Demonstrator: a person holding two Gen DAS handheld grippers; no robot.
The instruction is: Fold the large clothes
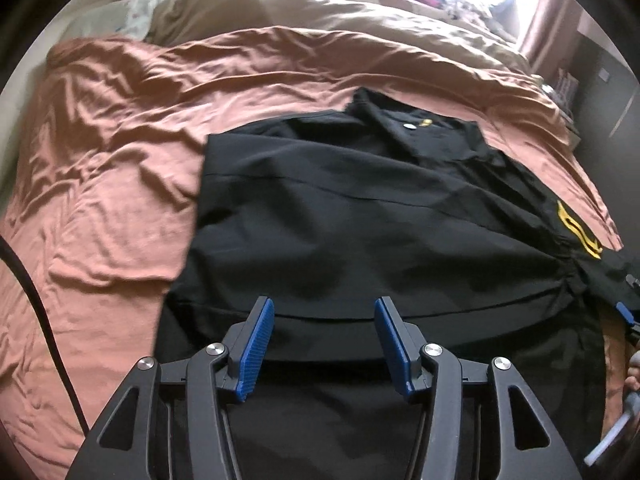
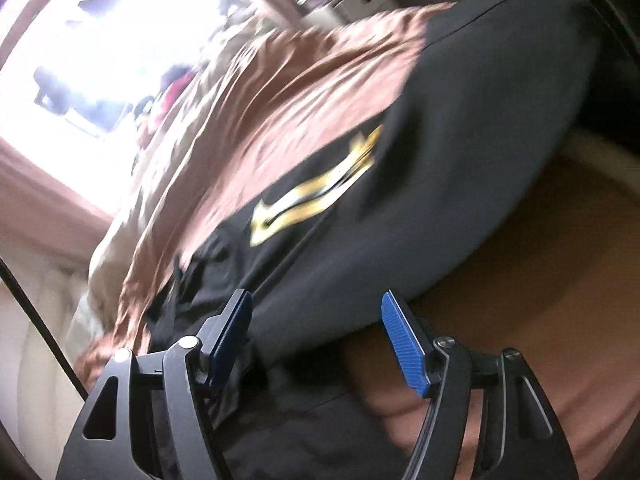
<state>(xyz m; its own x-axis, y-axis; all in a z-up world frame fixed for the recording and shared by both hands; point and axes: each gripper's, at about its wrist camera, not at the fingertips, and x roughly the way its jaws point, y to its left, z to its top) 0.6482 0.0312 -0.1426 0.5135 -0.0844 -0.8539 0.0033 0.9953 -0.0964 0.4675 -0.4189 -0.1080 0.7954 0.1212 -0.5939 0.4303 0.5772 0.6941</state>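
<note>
The black polo shirt with yellow emblems lies partly folded on the rust-brown bedsheet, both hand-held grippers, left and right, released and empty, further folds likely remaining.

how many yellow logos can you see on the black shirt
2: a small one near the collar and a large one on the sleeve at the right edge, beside the right gripper. Folded layers of the black shirt may hide more.
</note>
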